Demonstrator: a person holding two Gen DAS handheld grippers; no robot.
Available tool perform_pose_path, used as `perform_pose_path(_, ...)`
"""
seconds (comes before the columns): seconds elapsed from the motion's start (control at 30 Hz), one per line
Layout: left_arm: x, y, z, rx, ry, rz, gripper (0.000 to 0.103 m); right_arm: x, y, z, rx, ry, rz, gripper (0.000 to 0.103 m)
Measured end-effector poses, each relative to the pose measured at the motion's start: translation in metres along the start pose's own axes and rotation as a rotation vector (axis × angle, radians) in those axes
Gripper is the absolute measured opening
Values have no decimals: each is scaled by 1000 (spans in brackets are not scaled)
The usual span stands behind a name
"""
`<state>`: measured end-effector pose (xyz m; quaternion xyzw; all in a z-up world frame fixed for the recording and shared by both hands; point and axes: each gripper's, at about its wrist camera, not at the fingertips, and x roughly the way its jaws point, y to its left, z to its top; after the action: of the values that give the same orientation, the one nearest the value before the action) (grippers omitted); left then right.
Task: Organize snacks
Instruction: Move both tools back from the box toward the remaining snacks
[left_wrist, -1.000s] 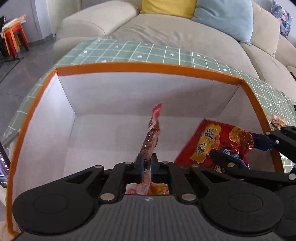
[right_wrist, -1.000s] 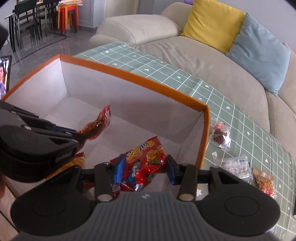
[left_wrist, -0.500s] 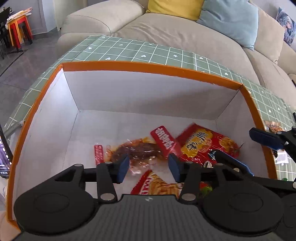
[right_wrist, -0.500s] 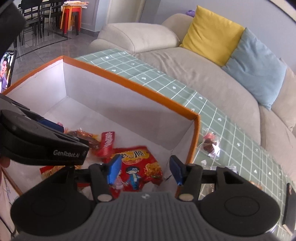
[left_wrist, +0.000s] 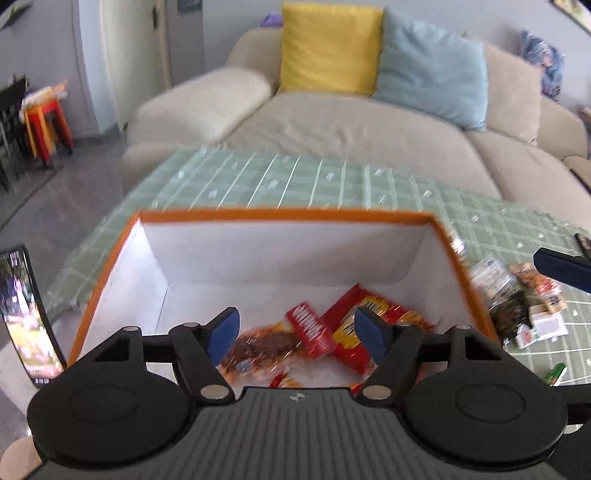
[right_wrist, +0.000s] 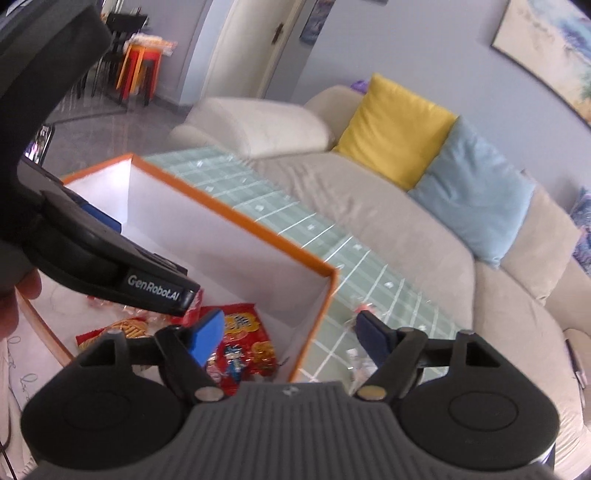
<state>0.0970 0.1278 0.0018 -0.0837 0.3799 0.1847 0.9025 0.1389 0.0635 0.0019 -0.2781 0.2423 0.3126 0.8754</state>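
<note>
- Lying on the white floor of the orange-rimmed box (left_wrist: 284, 214) are the snacks already put away: a large red chip bag (left_wrist: 364, 332), a clear-wrapped brown snack (left_wrist: 264, 347) with a red end label (left_wrist: 310, 330), and part of another orange-and-red packet (right_wrist: 110, 328) near the front wall.
- More snacks wait outside: a loose cluster of small packets (left_wrist: 517, 306) sits on the green checked tablecloth (left_wrist: 295, 181) just beside the box's right wall, with a small green packet (left_wrist: 557, 373) a little apart from them.
- Both tools are empty. The left gripper (left_wrist: 295, 330) hangs above the box with its blue pads spread wide and nothing between them; the right gripper (right_wrist: 291, 334) is equally wide apart, poised over the box's right corner, one pad over the box and the other over the cloth.
- Judged from this, the step in hand is the gap between a drop and the next pick. The next move calls for taking a gripper out to the cluster, lowering it over a single packet and closing on its edge.
- Hard to make out: motion blur smears the cloth and the packets, so their kinds and number cannot be told. The left gripper's body hides the box's near-left floor in the right view, and a phone-like screen (left_wrist: 26, 314) is cut off at the left edge.
</note>
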Motion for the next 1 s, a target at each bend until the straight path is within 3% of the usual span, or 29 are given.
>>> perform_pose_path(0.23,-25,-34,2,64,-107,-84,80,-39,-31,-21,116,-106,-72,83)
perform_pose_path(0.47,-40,-75,-2,152,-176,-115,76,-62,-76,-54,310,-148,-152,84)
perform_pose_path(0.77,-39,-120,-15,228,-139,-269,76,-65,-129,-107,508,-96,-213,84)
perform_pose_path(0.87,-32,-134,-17,241,-92,-345,76,-63,-140,-123,543,-70,-217,84)
perform_pose_path(1.0,-22,-151,-21,262,-57,-393,76,-60,-152,-140,555,-37,-228,84)
